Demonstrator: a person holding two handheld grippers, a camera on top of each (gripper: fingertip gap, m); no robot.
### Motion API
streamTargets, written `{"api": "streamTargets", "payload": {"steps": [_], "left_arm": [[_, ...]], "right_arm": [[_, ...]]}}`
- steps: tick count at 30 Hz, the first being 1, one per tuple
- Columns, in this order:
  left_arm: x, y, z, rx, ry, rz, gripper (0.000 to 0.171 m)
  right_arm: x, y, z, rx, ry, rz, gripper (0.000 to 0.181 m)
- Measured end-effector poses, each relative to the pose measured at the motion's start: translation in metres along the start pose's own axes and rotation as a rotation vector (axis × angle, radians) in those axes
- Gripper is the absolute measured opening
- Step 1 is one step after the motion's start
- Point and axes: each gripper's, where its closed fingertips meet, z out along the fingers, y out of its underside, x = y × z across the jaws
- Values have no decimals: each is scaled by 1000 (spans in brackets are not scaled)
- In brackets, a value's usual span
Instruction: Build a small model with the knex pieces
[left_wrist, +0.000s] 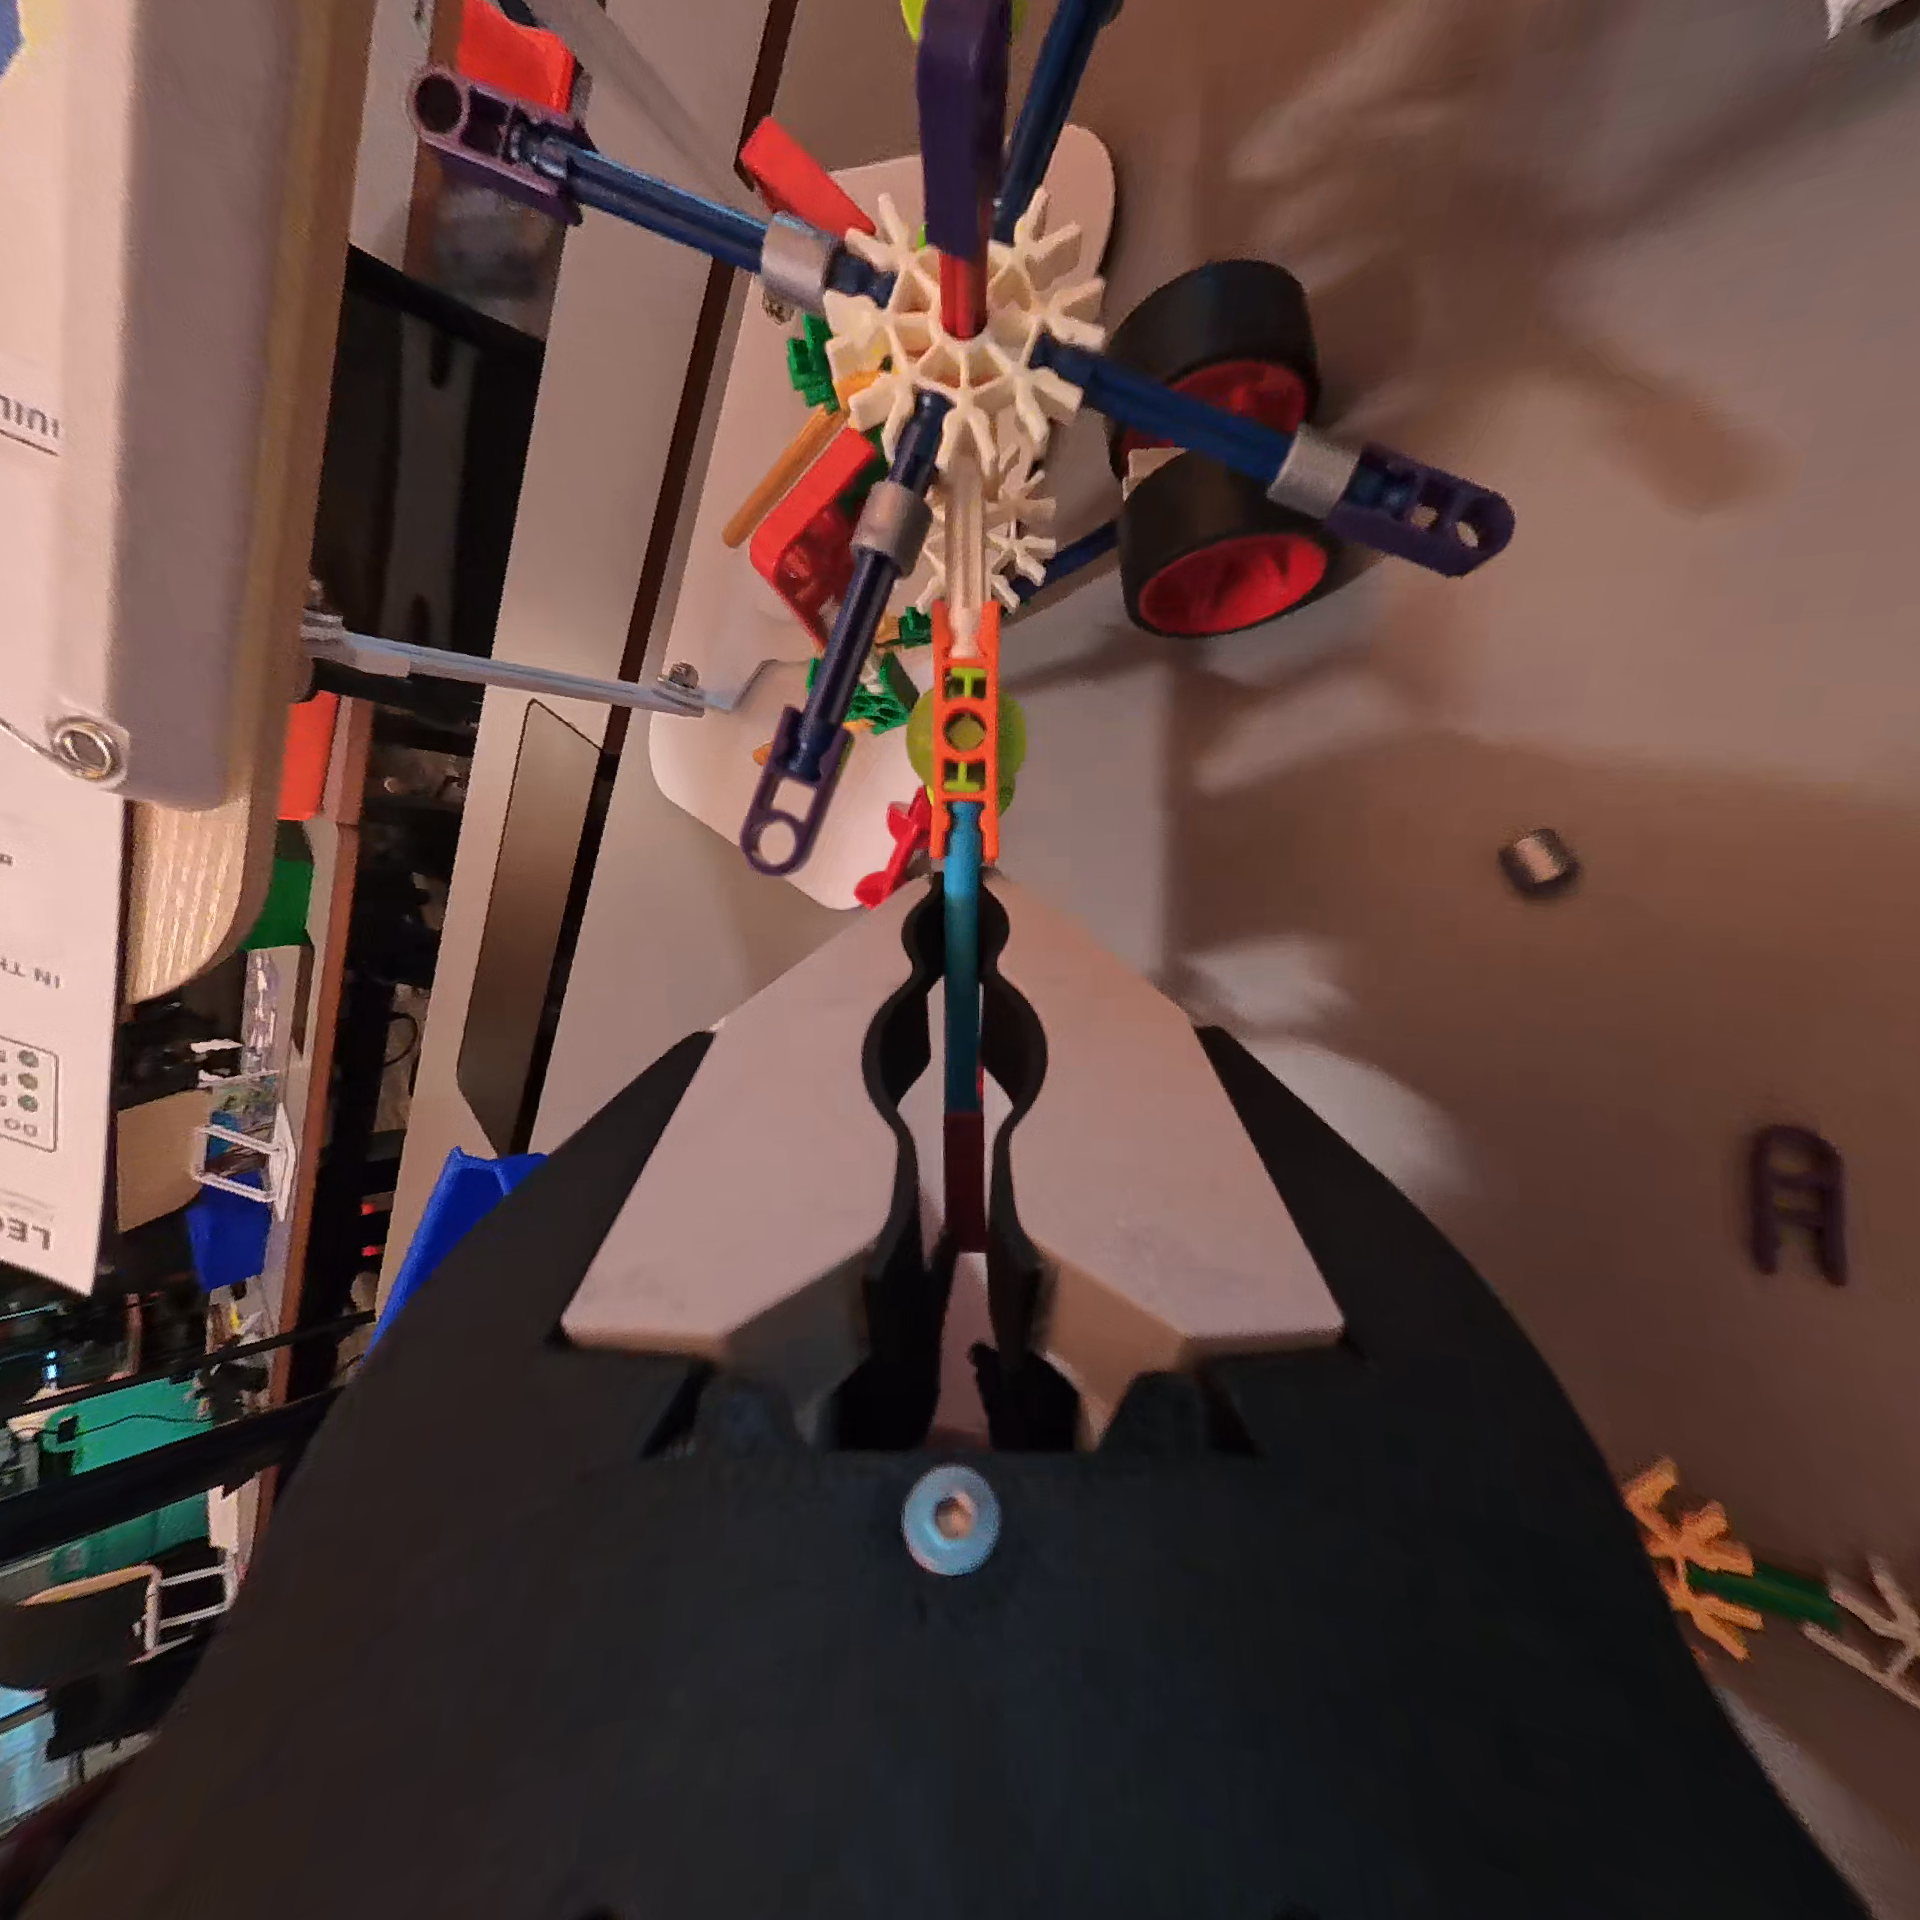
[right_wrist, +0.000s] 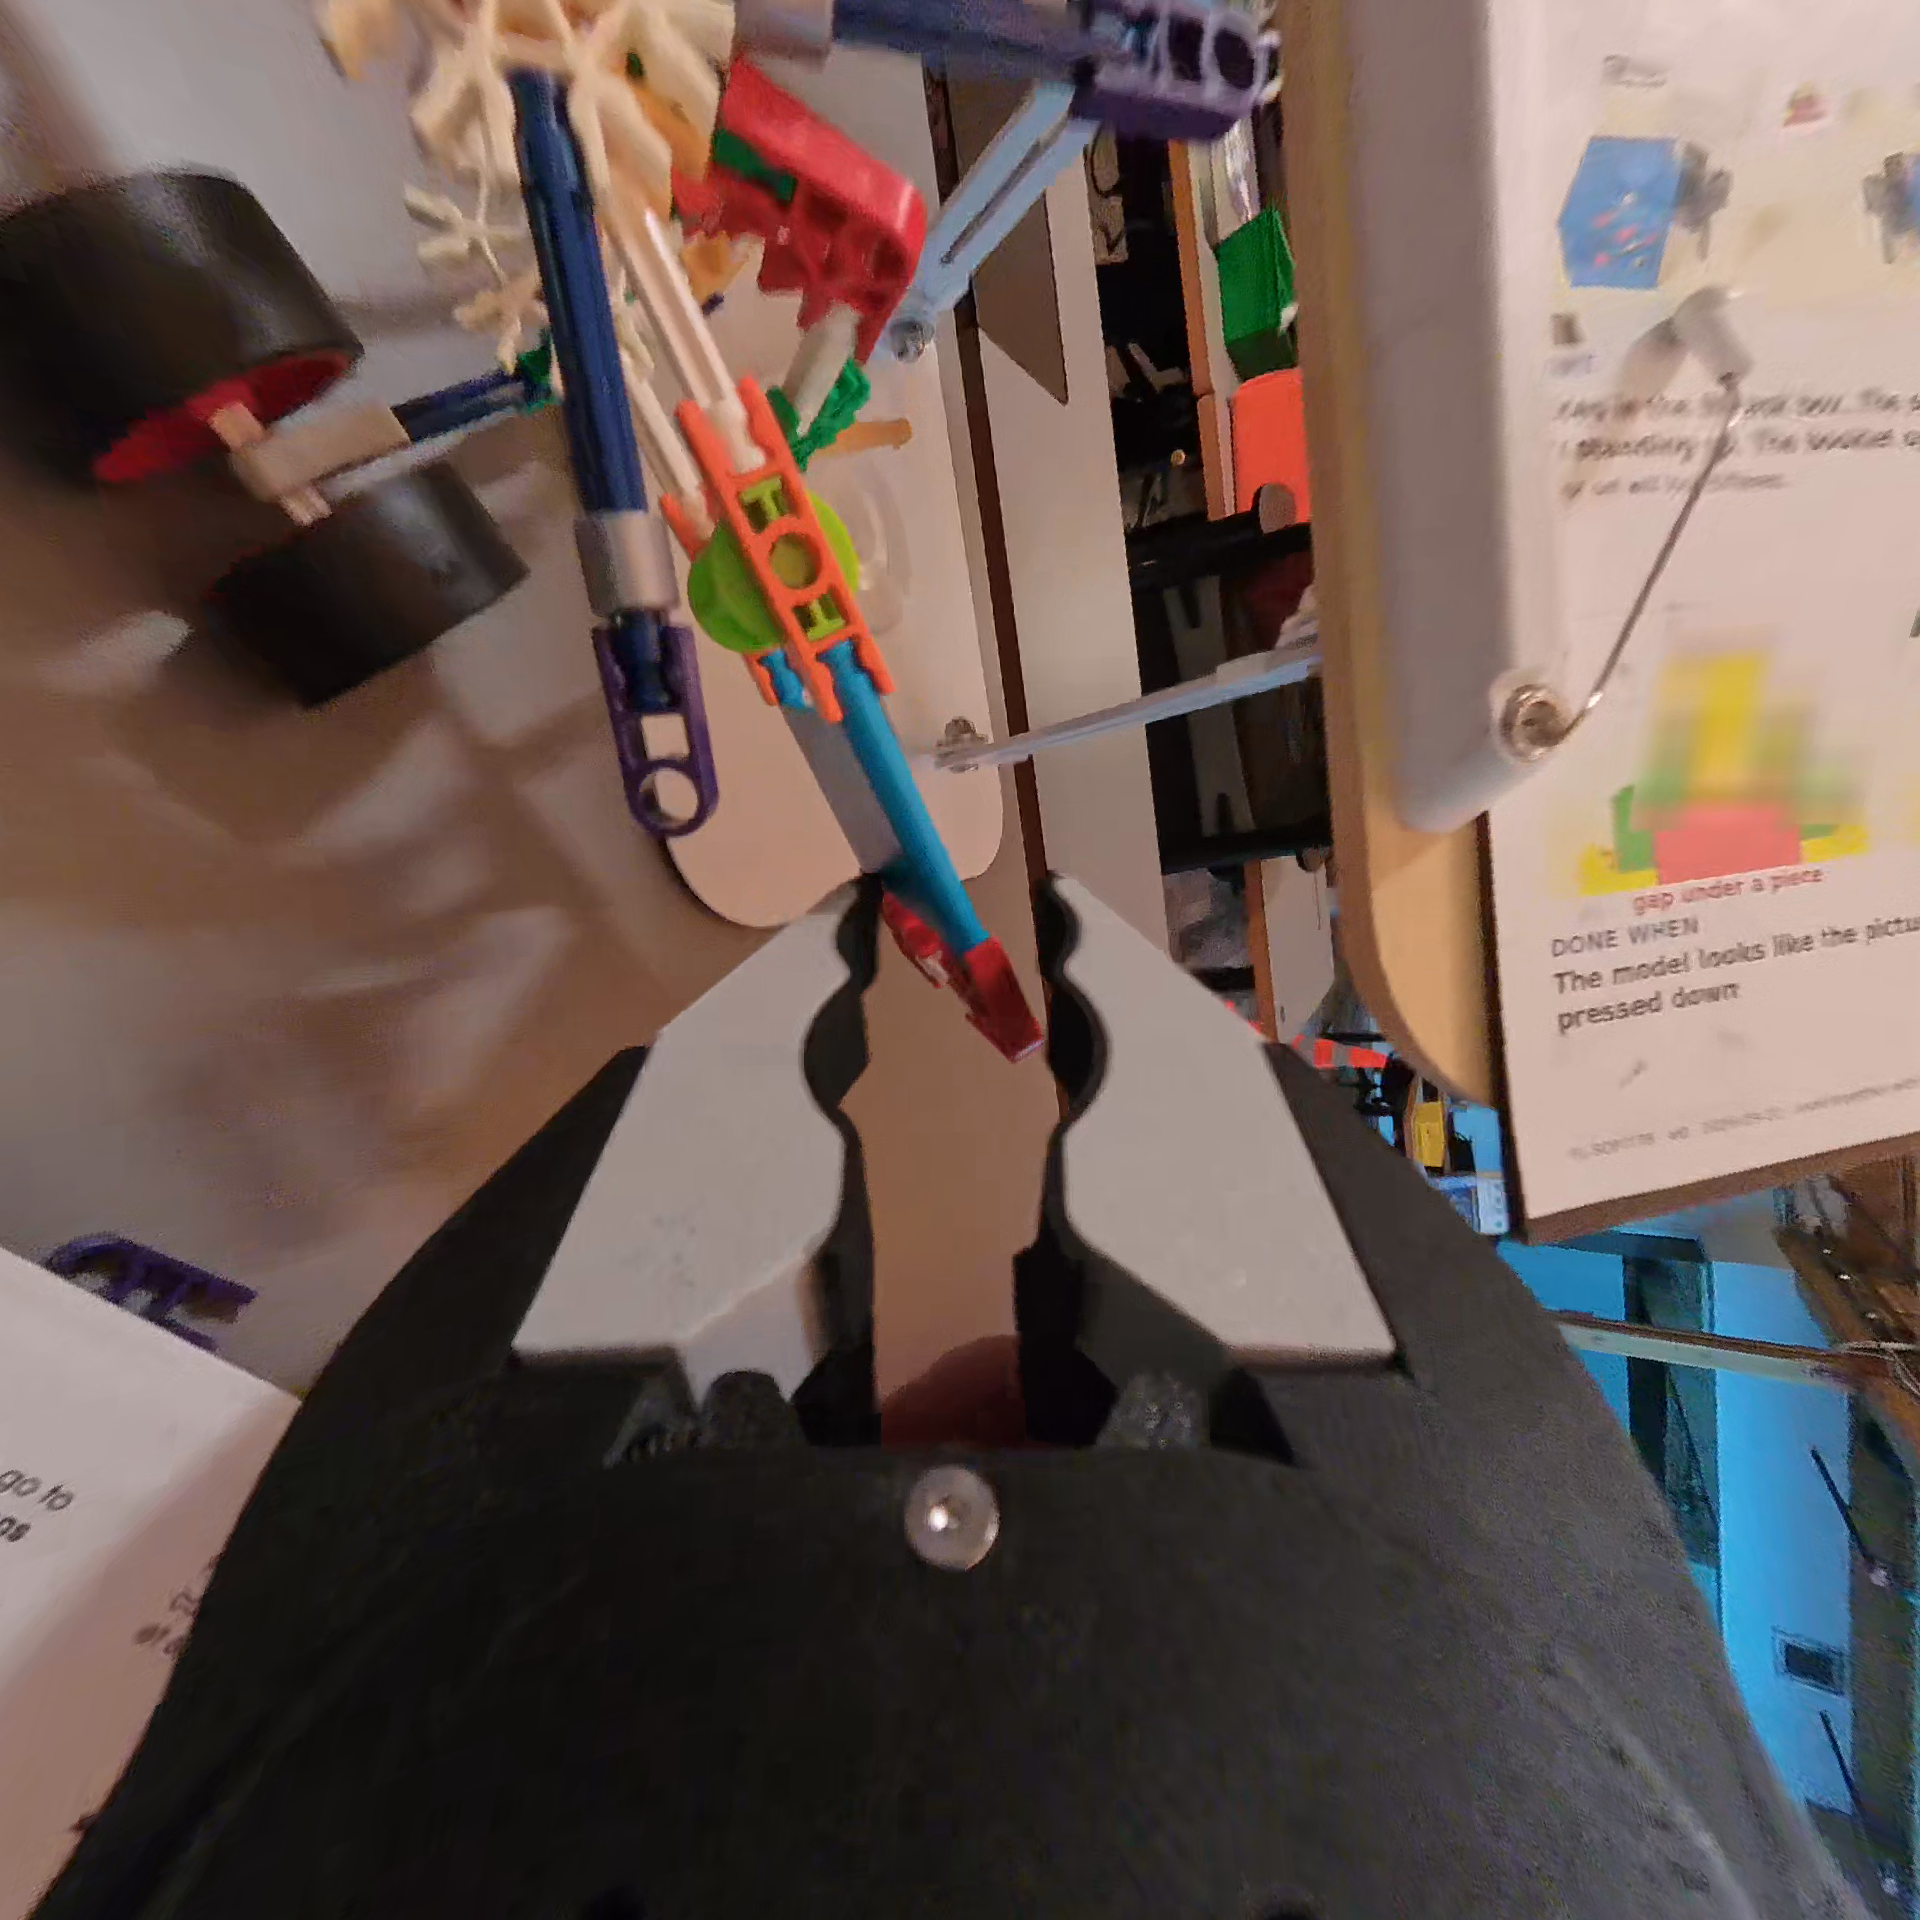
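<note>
A rod-and-connector toy model with a white snowflake hub (left_wrist: 966, 343), dark blue spokes and two black wheels with red hubs (left_wrist: 1216, 447) hangs in front of both grippers. A light-blue rod (left_wrist: 961, 935) runs from its orange connector (left_wrist: 966, 727) back between my left fingers. My left gripper (left_wrist: 961, 894) is shut on this rod, whose dark red end connector (left_wrist: 966, 1174) lies deep between the pads. In the right wrist view a light-blue rod (right_wrist: 894, 790) leaves the orange connector (right_wrist: 790, 561) and ends in a red connector (right_wrist: 1003, 987). My right gripper (right_wrist: 956, 902) is open around that end, with a gap at the right pad.
A white tray (left_wrist: 727, 748) behind the model holds loose red, green and orange pieces. A purple connector (left_wrist: 1797, 1205), a grey sleeve (left_wrist: 1538, 860) and an orange-and-green piece (left_wrist: 1714, 1558) lie on the table. A board with an instruction sheet (right_wrist: 1714, 623) stands at the right. Tip to tip, the grippers are about 20 cm apart.
</note>
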Motion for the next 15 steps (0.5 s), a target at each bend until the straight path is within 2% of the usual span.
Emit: {"api": "streamTargets", "payload": {"steps": [2,8,15], "left_arm": [[-3,-3,1,7,-32,12,0],[-4,-11,0,14,-113,66,0],[-5,-17,-2,54,-175,122,1]], "right_arm": [[-6,7,3,-16,-26,-4,17],[-6,13,0,-19,16,7,13],[-19,19,-21,-46,12,-55,8]]}}
